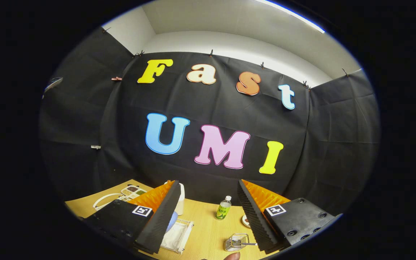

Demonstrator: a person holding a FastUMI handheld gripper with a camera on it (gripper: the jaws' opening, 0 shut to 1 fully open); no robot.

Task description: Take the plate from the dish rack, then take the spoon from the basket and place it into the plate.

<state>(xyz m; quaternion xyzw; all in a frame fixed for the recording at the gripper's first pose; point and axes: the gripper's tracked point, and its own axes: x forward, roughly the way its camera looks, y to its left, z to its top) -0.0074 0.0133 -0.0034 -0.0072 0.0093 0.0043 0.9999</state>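
Here the gripper (208,216) is spread, gripping nothing; ahead sit one basket (237,241), one bottle (223,208).

Your gripper (208,220) stands open above a pale, wood-grained desk (208,231). Ahead of it you see a clear bottle (224,208) with a green label and white cap. A silvery wire basket (237,241) sits near one finger; a clear dish rack (178,234) shows a blue plate (172,221) beside the other. A white tray (132,191) holds brown and green contents.
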